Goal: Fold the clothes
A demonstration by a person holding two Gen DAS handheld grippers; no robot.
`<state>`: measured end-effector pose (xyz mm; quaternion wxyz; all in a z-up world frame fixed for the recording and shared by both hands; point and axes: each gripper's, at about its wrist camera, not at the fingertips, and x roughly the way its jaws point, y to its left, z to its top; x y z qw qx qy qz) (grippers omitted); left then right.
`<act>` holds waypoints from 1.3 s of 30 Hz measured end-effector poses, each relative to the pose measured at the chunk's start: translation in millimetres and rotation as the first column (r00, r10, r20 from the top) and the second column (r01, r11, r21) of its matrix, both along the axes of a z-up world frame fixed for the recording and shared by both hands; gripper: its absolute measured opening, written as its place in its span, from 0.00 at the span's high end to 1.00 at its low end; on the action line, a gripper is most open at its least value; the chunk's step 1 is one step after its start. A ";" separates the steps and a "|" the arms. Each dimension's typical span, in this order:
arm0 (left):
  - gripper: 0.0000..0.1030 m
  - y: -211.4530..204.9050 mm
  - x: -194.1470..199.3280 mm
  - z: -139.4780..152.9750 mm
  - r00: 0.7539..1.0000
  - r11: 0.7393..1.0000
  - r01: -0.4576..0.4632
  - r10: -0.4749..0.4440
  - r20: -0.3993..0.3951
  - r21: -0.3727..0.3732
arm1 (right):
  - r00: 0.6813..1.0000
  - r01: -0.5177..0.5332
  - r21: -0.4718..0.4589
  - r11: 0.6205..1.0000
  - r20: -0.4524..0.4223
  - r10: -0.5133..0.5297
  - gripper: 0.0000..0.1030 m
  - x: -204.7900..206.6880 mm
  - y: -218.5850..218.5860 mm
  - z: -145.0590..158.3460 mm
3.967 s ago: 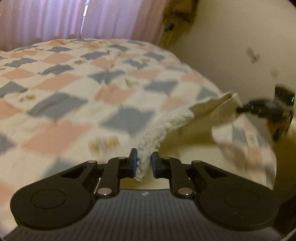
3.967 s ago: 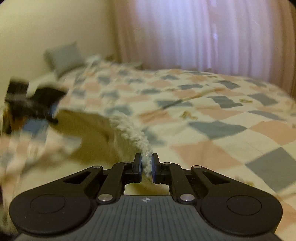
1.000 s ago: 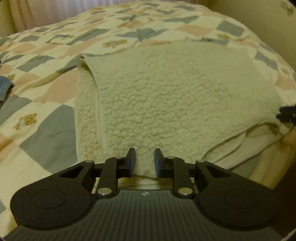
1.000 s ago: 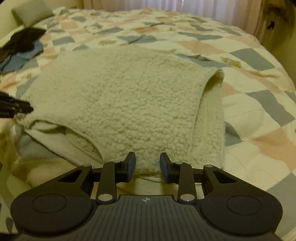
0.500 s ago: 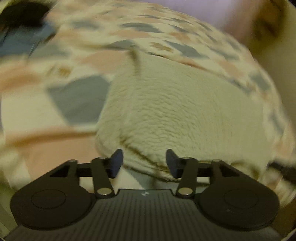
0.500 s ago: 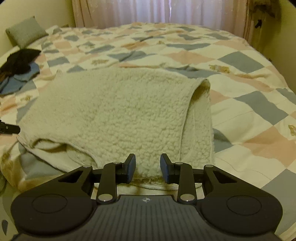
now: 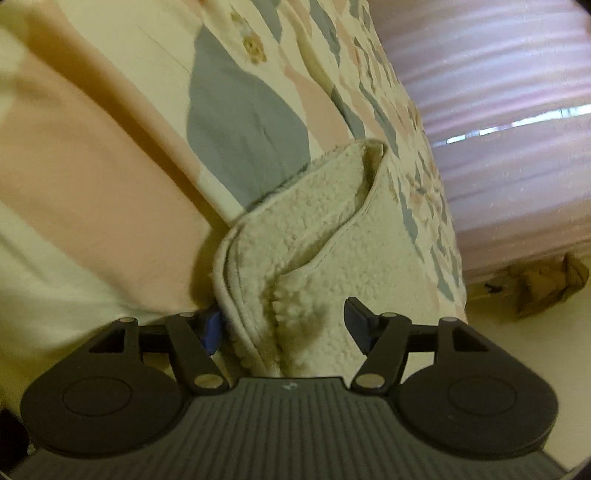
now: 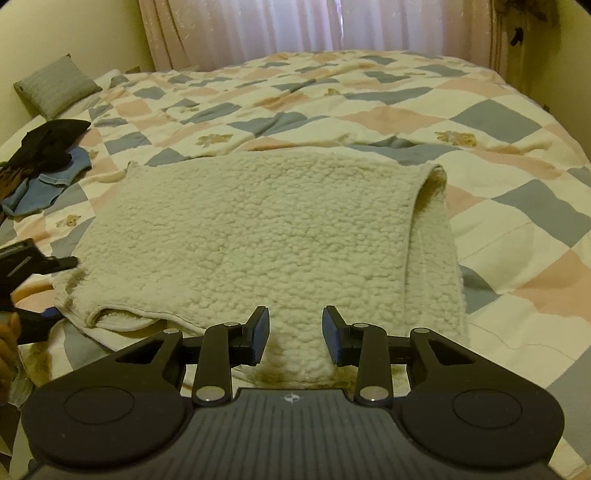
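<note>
Now the fleece (image 8: 258, 229) lies folded on the quilt (image 8: 498, 122), long axis running nine to three. Left gripper (image 7: 282, 328), jaws opening, straddles its nine-o'clock edge; right gripper (image 8: 295, 334) hovers spread, gripping nothing, at six.

Home bedroom, bed w/ patchwork quilt (image 8: 480, 122), pink curtains (image 8: 295, 26), pillow (image 8: 55, 86)

Cream sherpa fleece garment (image 8: 255, 229) lies folded flat on quilt, roughly rectangular, pile side up. Right edge doubled over, layers gaping at far right corner. Near edge shows stitched hem, stacked layers slightly parted at near left corner (image 7: 280, 280). Surface mostly smooth; near edge overhangs slightly toward viewer.
</note>
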<state>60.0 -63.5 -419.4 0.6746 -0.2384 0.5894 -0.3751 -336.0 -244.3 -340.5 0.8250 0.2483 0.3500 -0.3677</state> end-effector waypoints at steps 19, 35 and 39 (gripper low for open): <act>0.82 -76.2 -91.7 118.3 0.496 0.866 0.379 -0.488 0.718 0.326 | 0.982 0.148 0.228 0.962 0.080 -0.170 0.70 -4.7 -31.7 -34.0; 0.82 -139.3 -322.5 66.2 -0.447 0.288 0.697 -0.541 0.712 0.657 | 0.606 0.100 0.640 0.762 0.569 -0.556 0.08 -132.0 -112.8 -45.7; 0.82 -135.6 -318.9 65.0 -0.442 0.274 0.710 -0.544 0.713 0.649 | 0.671 0.030 0.655 0.755 0.547 -0.501 0.08 -109.4 -131.7 -62.9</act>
